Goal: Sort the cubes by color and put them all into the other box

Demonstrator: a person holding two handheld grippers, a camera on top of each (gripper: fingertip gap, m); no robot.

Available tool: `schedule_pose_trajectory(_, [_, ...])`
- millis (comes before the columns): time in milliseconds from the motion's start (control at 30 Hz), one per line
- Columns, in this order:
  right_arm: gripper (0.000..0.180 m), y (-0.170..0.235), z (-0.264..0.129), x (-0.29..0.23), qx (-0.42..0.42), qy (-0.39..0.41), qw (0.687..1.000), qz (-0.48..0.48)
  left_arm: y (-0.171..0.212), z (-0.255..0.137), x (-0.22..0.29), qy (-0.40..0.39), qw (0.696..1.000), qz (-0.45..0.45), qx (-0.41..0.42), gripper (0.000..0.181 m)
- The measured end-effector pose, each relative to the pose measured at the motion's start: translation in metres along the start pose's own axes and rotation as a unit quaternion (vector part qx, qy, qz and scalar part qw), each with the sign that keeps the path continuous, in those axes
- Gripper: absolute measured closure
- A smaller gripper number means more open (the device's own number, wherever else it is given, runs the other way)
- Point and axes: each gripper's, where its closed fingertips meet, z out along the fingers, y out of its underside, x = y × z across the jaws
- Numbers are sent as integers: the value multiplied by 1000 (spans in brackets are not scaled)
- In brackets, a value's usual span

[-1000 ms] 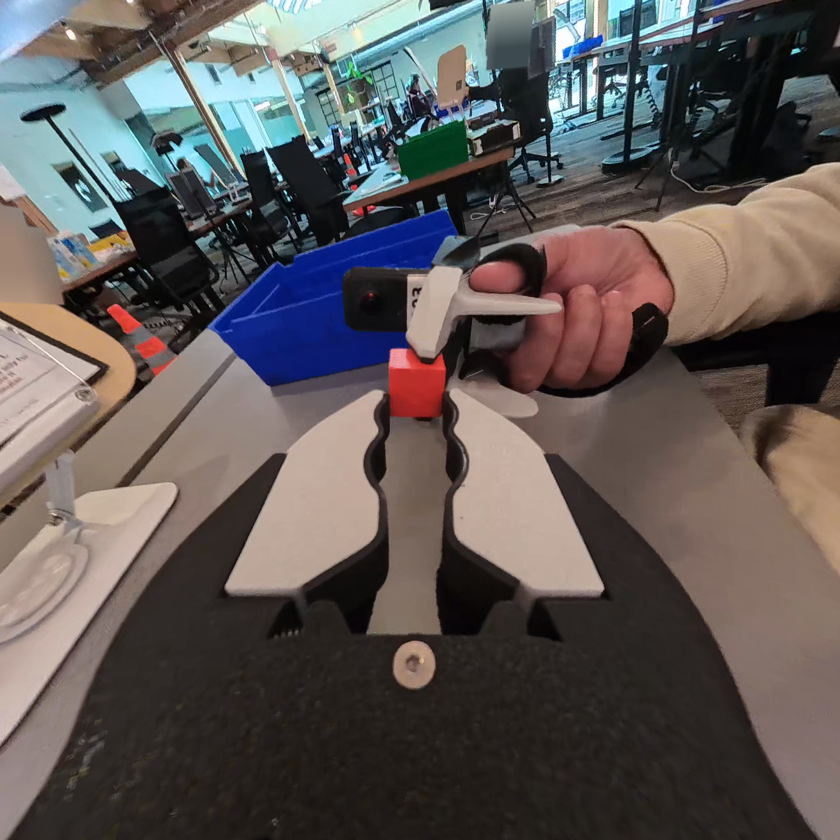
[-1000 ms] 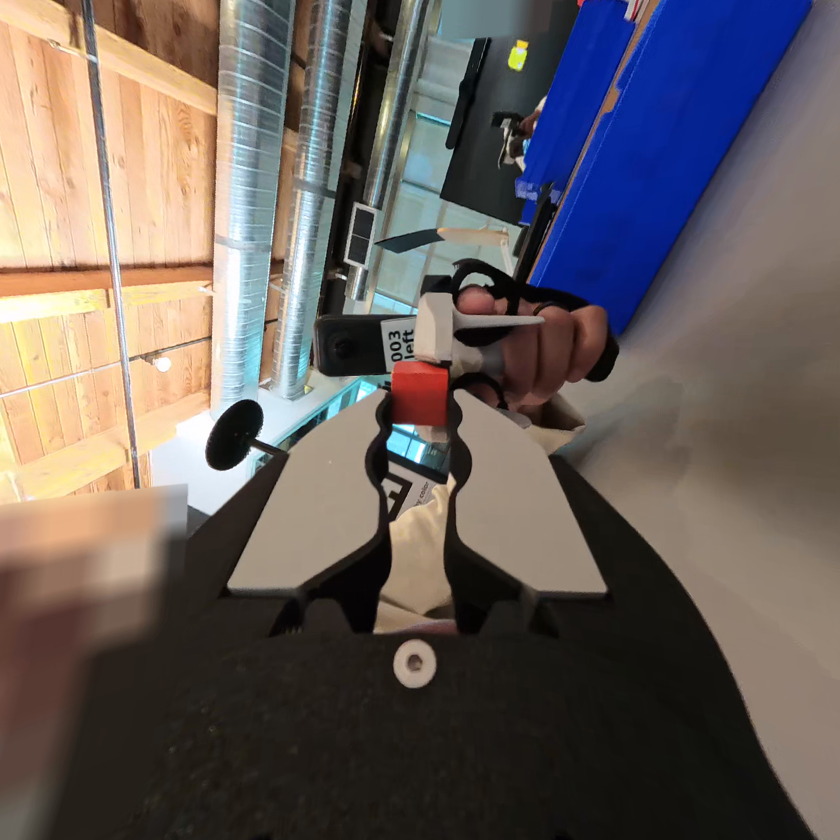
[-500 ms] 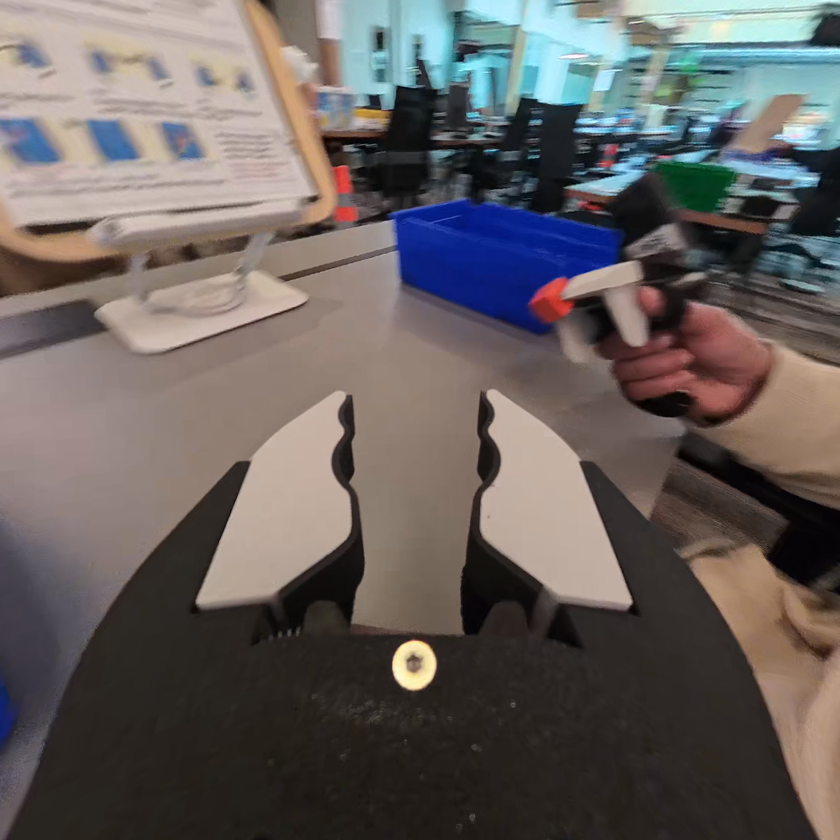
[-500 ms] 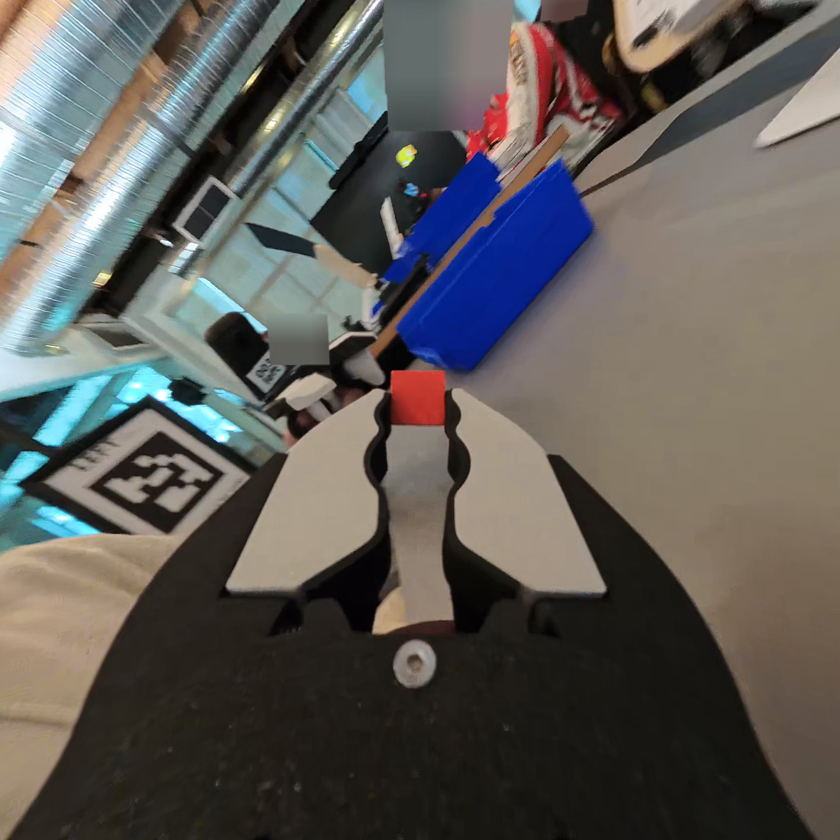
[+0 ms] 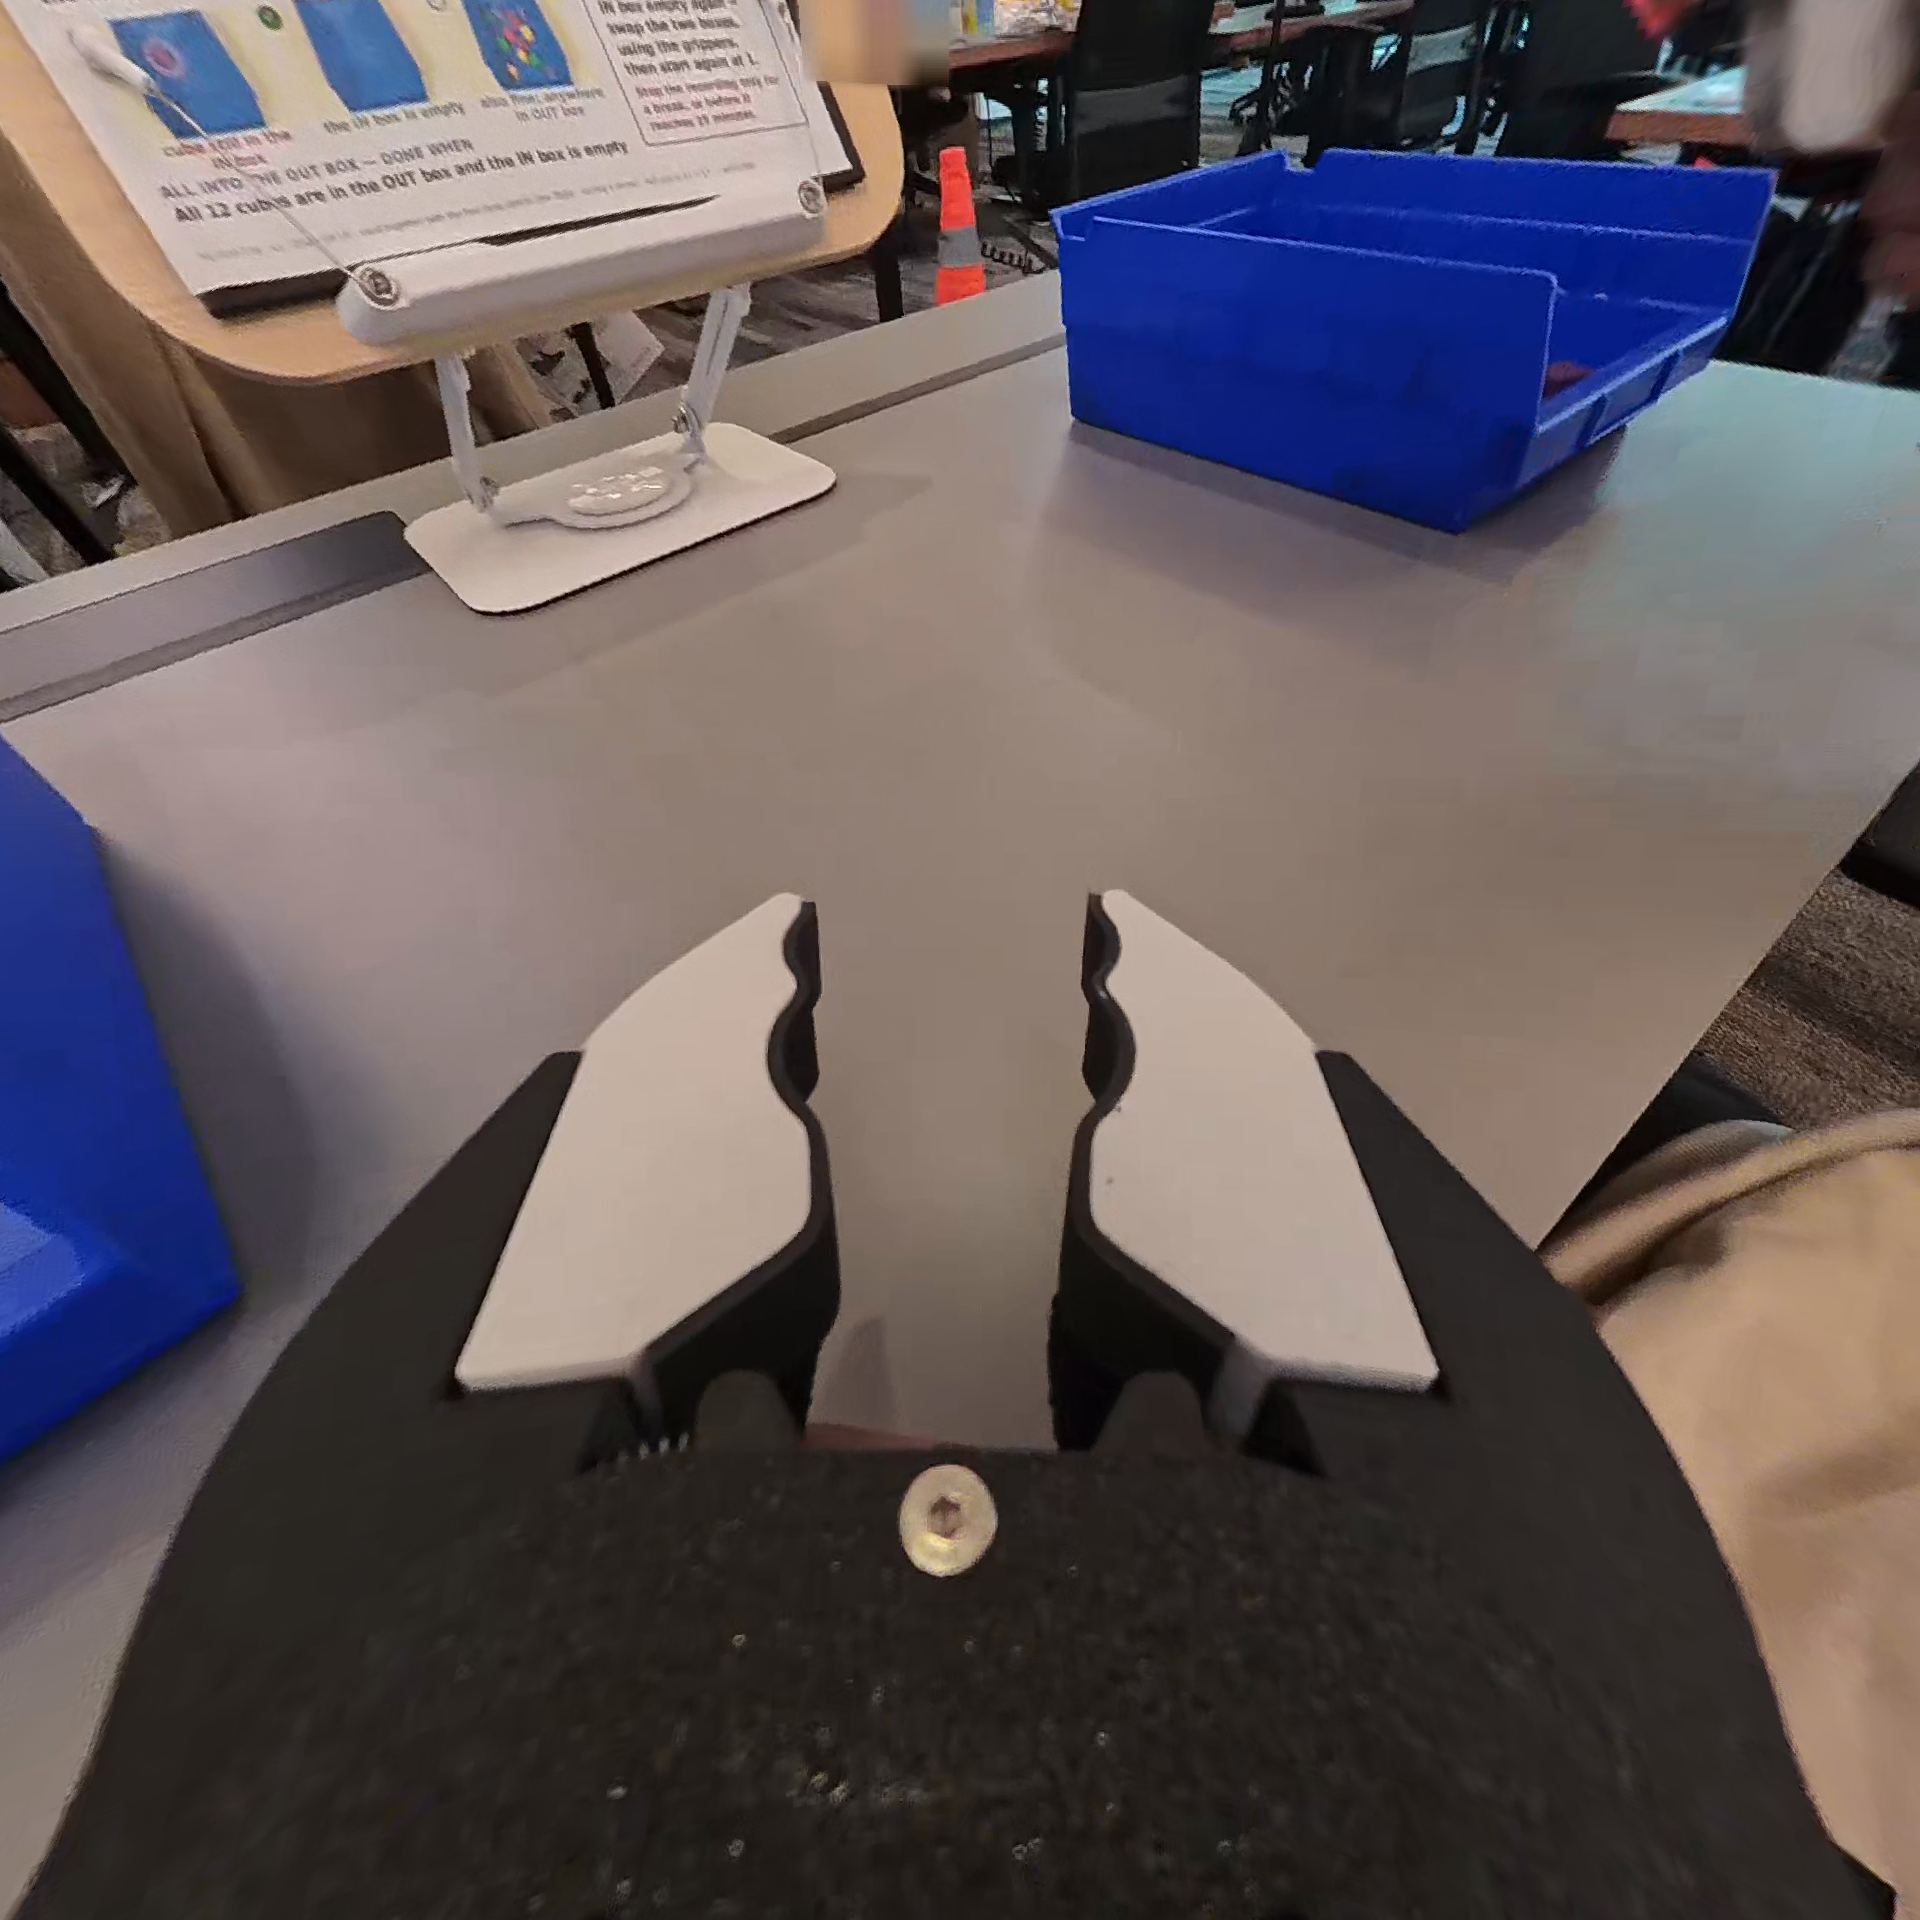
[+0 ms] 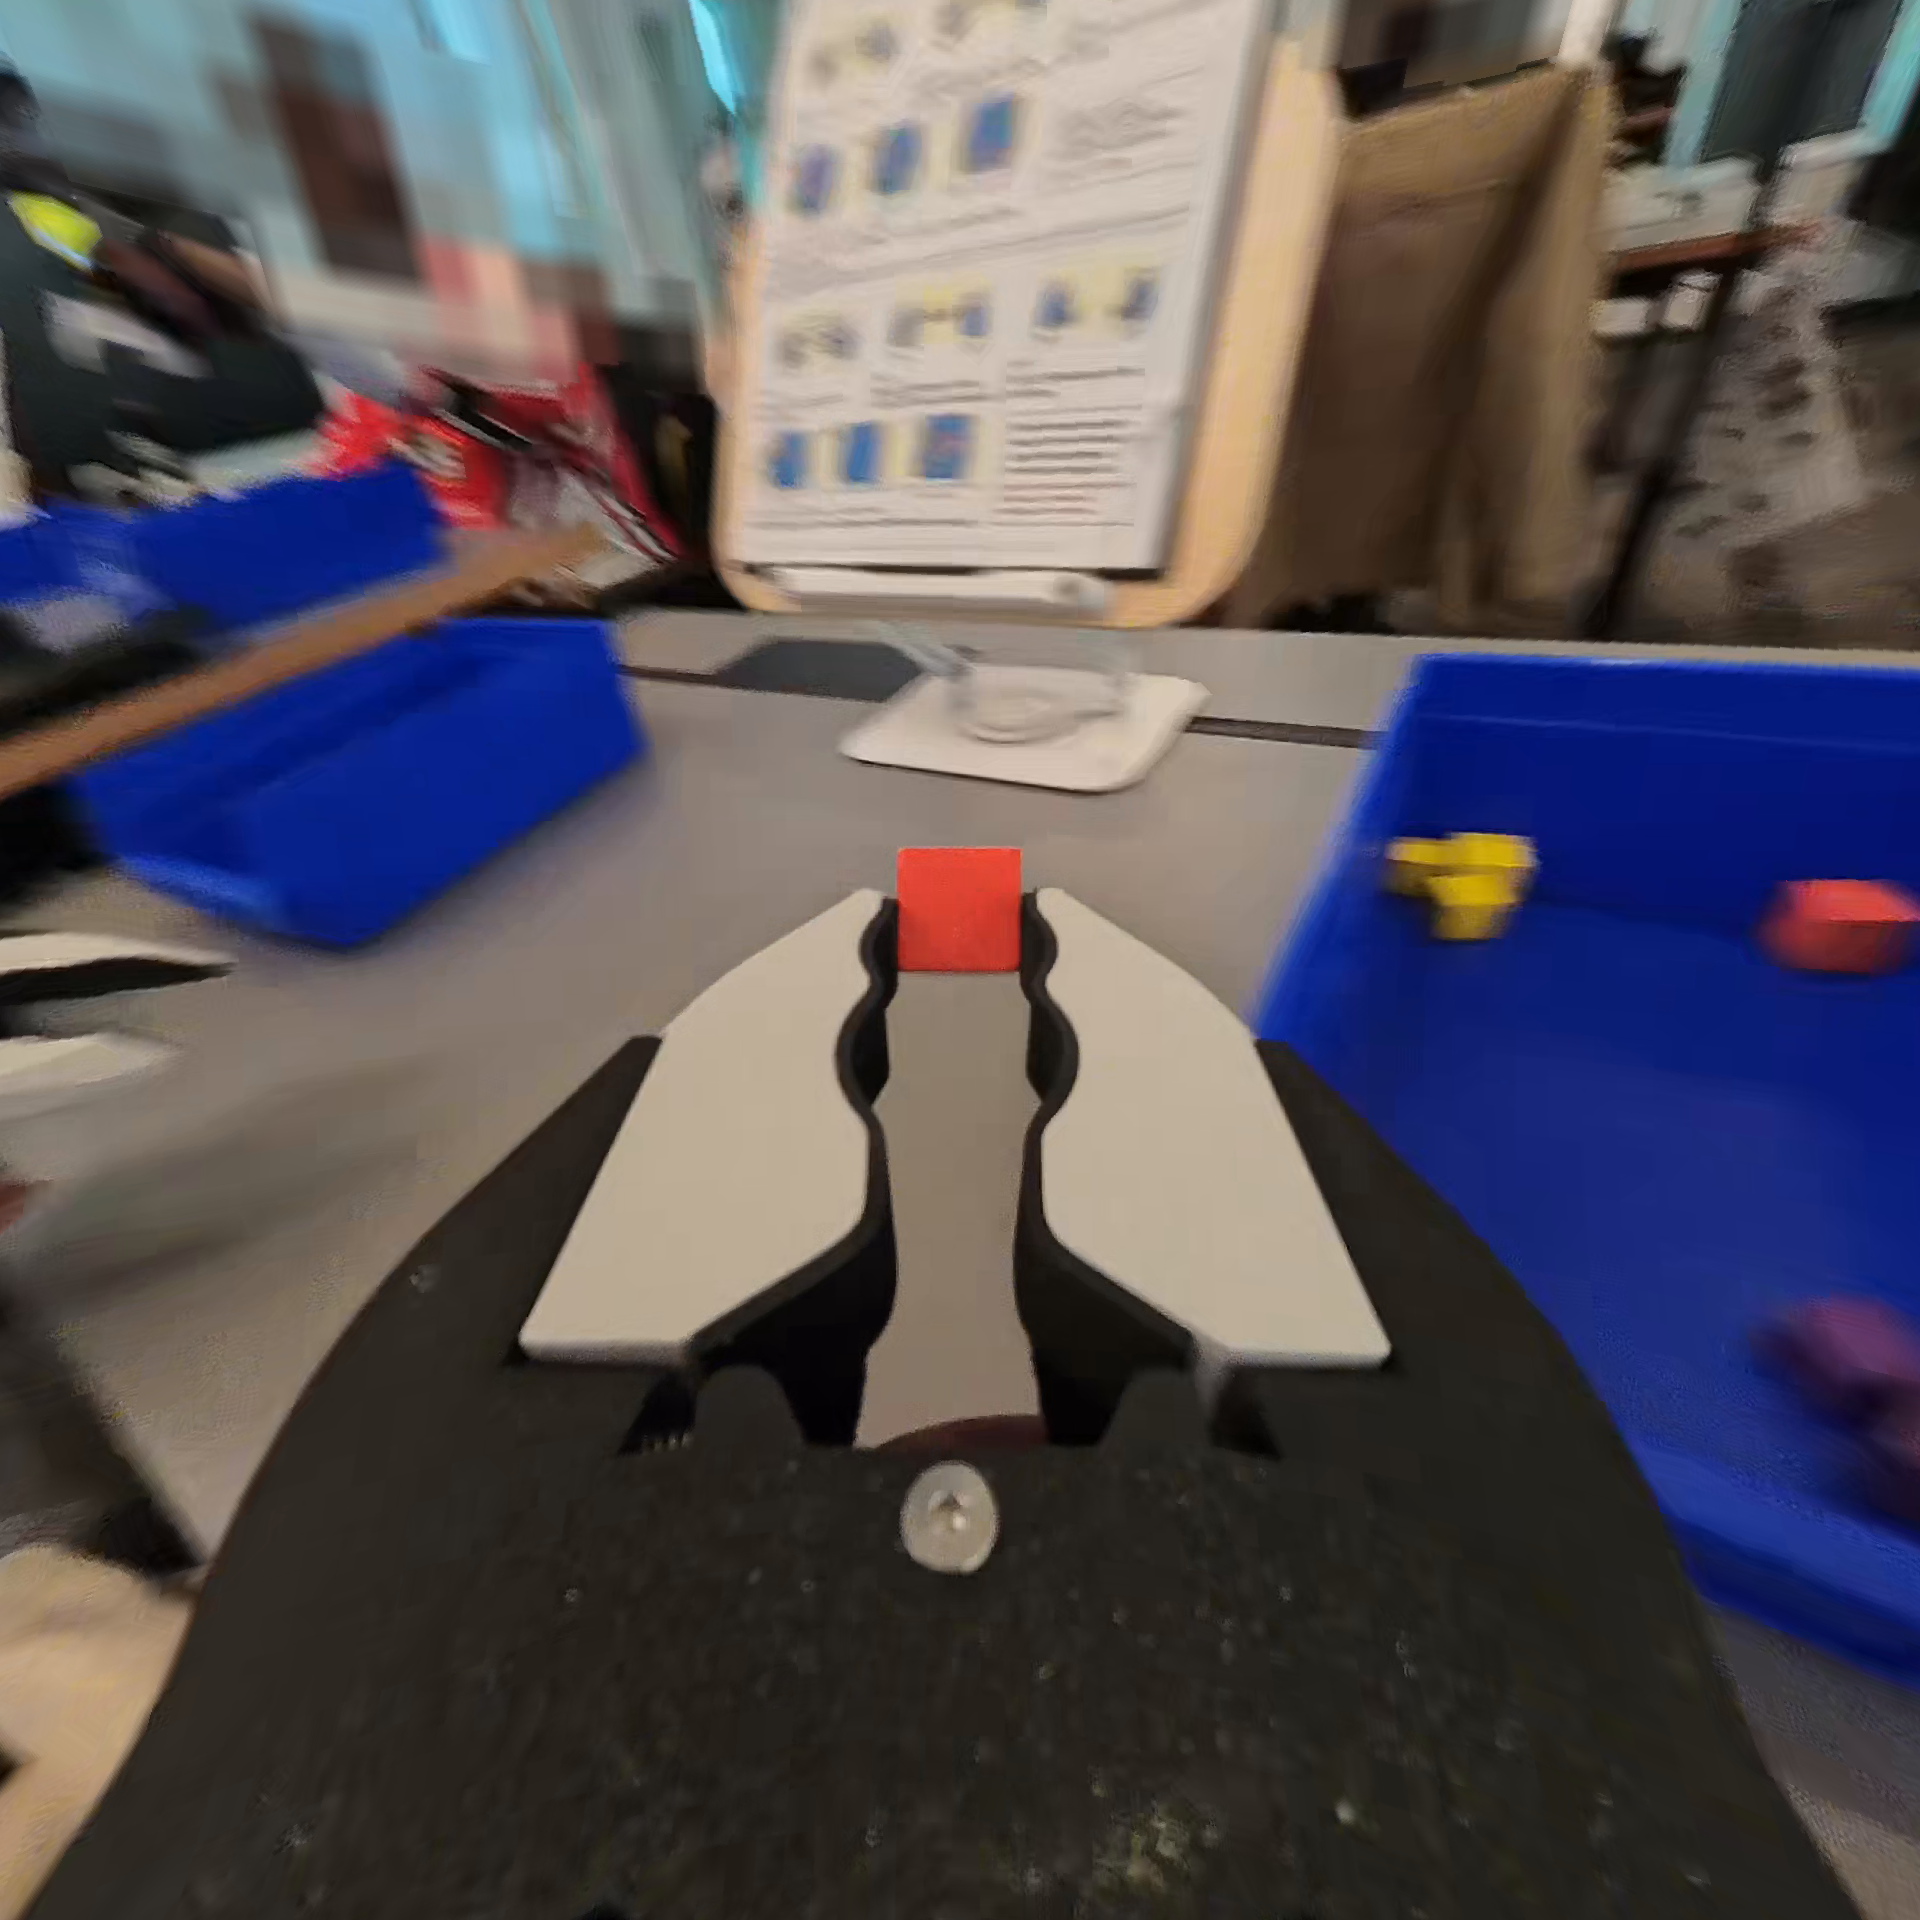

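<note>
Your right gripper (image 6: 958,906) is clenched on a red cube (image 6: 958,910), pinched at its fingertips in the centre of the frame above the grey table (image 6: 727,883). At the right edge is a blue box (image 6: 1621,1143) with yellow cubes (image 6: 1463,883), another red cube (image 6: 1839,925) and a blurred purple one (image 6: 1860,1361). Your left gripper (image 5: 948,914) is released, holding nothing, low over the table; a second blue box (image 5: 1382,332) stands at upper right, beside a sheet stand (image 5: 613,499).
</note>
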Motion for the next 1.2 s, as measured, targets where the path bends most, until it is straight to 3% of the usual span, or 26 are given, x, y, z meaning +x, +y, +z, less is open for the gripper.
schedule_pose_trajectory(133, [157, -4, 43, 143, -192, 159, 966, -66, 1, 3, 3, 8, 1000, 0, -8, 133])
schedule_pose_trajectory(233, [157, 35, 81, 222, -356, 192, 913, -48, 0, 2, 7, 22, 1000, -8, -4, 133])
schedule_pose_trajectory(367, [157, 72, 103, 286, -476, 253, 839, -81, -1, 0, 3, 14, 1000, 0, -2, 133])
schedule_pose_trajectory(467, [157, 87, 107, 311, -512, 283, 807, -80, -1, -3, 1, 17, 1000, -9, -2, 133])
schedule_pose_trajectory(667, [157, 101, 111, 324, -524, 297, 794, -82, -3, -8, -1, 30, 999, -27, 8, 133])
schedule_pose_trajectory(767, [150, 97, 112, 322, -509, 297, 803, -91, -7, -9, 2, 40, 999, -25, 18, 132])
schedule_pose_trajectory(833, [143, 78, 109, 314, -482, 299, 816, -110, -7, -9, 3, 37, 999, -21, 19, 132])
schedule_pose_trajectory(900, [142, 38, 107, 283, -400, 288, 860, -128, -8, -10, 2, 30, 999, -17, 20, 132])
schedule_pose_trajectory(1033, [152, -38, 82, 118, -148, 118, 975, -118, -6, -9, 1, 32, 999, -13, 18, 131])
schedule_pose_trajectory(1100, [152, -20, 60, 13, -111, -36, 989, -91, -4, -7, 3, 37, 999, -15, 16, 131])
schedule_pose_trajectory(1200, [146, 36, 31, -106, -103, -201, 974, -1, -2, -3, 4, 38, 999, -20, 7, 131])
